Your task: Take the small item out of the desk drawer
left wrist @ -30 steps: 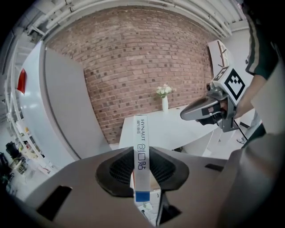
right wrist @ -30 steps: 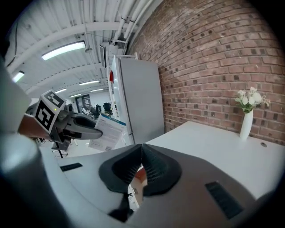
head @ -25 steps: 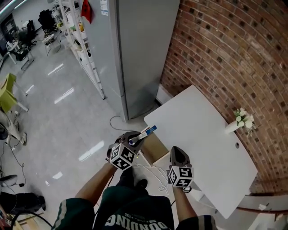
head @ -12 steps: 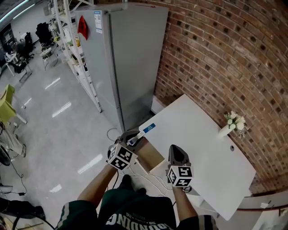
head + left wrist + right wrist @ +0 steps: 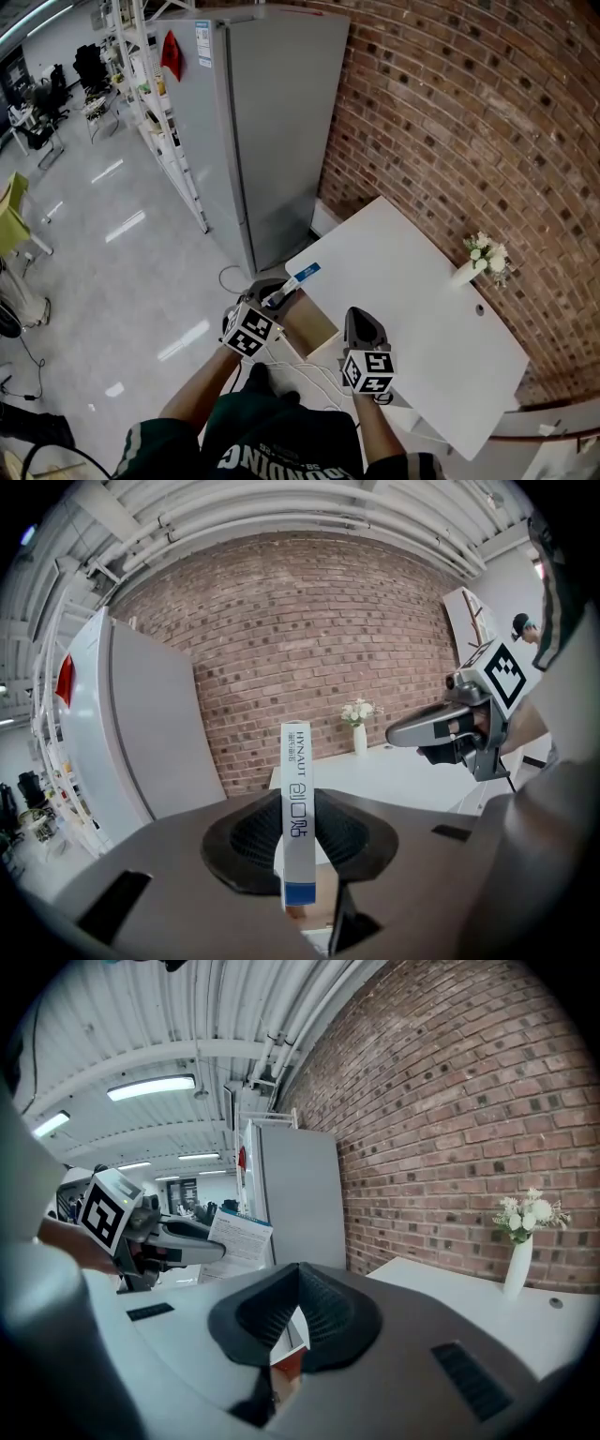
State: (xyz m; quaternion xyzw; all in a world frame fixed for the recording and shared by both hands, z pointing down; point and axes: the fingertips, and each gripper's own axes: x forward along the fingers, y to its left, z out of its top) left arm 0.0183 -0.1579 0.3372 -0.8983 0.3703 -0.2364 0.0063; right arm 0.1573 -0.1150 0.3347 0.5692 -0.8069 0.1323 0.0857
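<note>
A brick wall backs the white table; by its near left corner the drawer stands open. My left gripper pinches the small box just above it, so the taking-out looks done. My right gripper is closed, empty

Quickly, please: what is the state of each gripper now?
Left gripper: closed on a small white and blue box.
Right gripper: closed, holding nothing.
</note>
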